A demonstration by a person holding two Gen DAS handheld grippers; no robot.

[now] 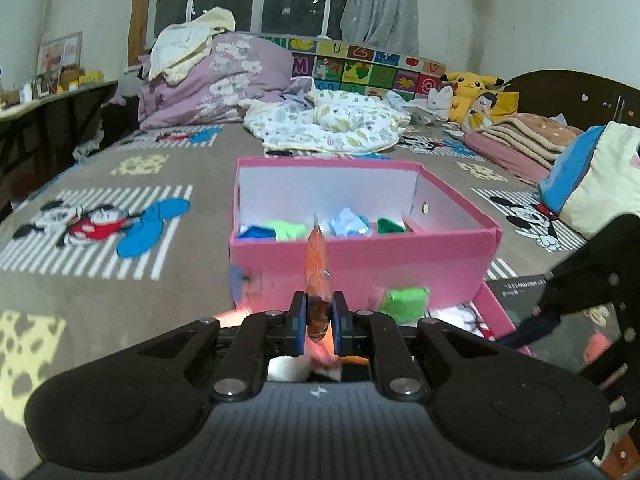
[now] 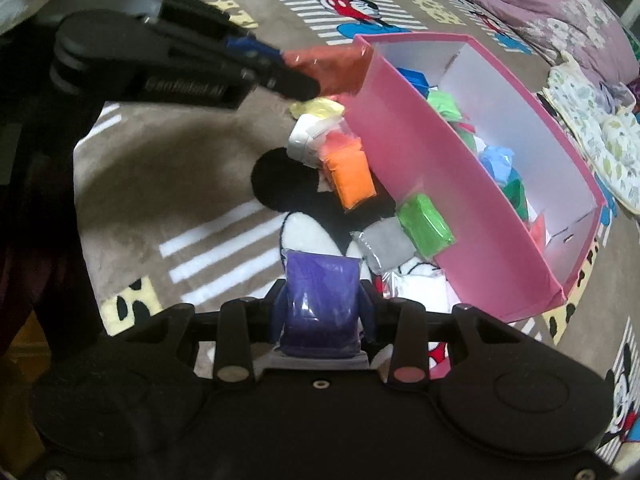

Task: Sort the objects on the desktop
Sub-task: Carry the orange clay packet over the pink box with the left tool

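Observation:
My left gripper is shut on a red-orange clay packet, held edge-on just short of the pink box. In the right wrist view the same left gripper holds that red packet by the box's near corner. My right gripper is shut on a purple clay packet, lifted above the blanket. Orange, green, grey, white and pale yellow packets lie beside the box. Blue and green packets lie inside it.
Everything sits on a grey cartoon-print blanket on a bed. Piled quilts, a leafy blanket and plush toys lie behind the box. A pink lid and a dark book lie right of it. A table stands at left.

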